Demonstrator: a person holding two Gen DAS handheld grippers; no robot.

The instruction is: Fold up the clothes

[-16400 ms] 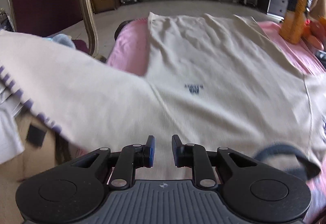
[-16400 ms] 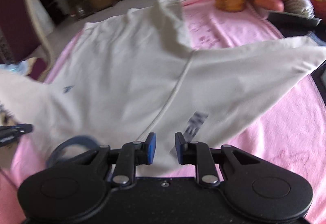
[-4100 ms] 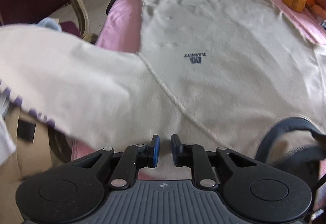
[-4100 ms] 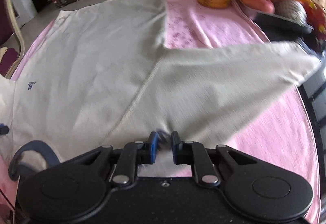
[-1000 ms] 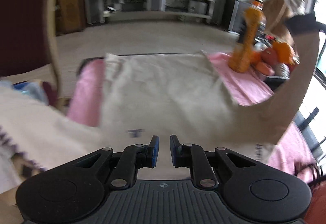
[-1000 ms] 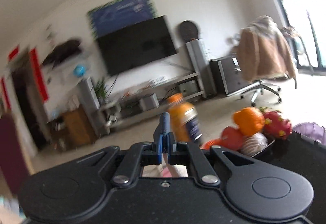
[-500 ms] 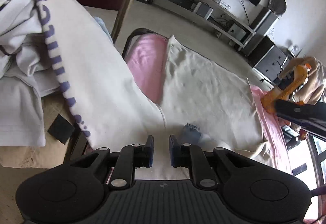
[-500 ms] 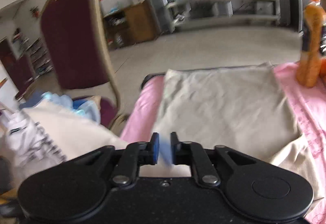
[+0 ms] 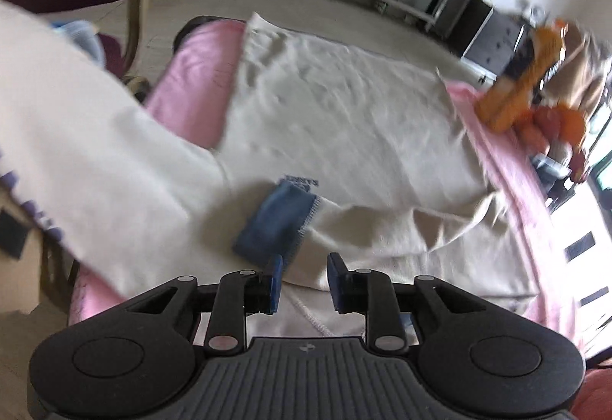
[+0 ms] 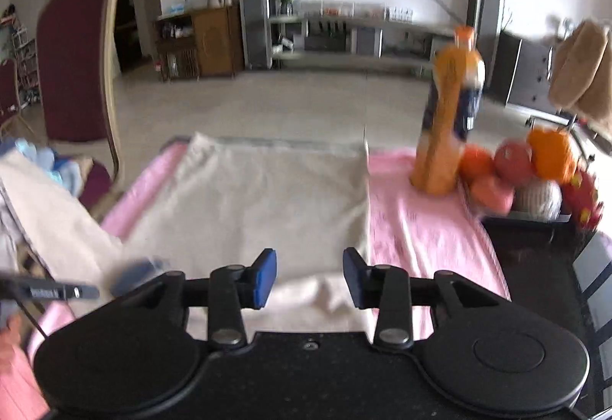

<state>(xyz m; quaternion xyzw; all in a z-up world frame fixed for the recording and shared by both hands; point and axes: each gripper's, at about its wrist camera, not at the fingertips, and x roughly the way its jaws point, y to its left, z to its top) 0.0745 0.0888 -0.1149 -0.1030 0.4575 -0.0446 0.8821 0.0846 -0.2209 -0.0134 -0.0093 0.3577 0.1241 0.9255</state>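
Note:
A cream sweatshirt (image 9: 336, 121) lies on the pink table cover (image 9: 191, 91). Its right sleeve (image 9: 401, 228) is folded across the chest, and the blue cuff (image 9: 275, 225) rests near the small chest logo. Its left sleeve (image 9: 76, 137) hangs off the table's left edge. My left gripper (image 9: 305, 278) is open and empty, just in front of the folded sleeve. My right gripper (image 10: 309, 276) is open and empty above the near part of the sweatshirt (image 10: 260, 202). The blue cuff shows blurred in the right wrist view (image 10: 134, 276).
An orange juice bottle (image 10: 451, 114) and a tray of fruit (image 10: 535, 171) stand at the table's far right. A maroon chair (image 10: 76, 56) stands at the left with clothes (image 10: 42, 160) piled on it. The black table edge (image 10: 535, 267) lies to the right.
The right gripper has let go of the sleeve cuff, which now lies across the sweatshirt's chest, and has opened wide. The left gripper has opened and come closer to the folded sleeve.

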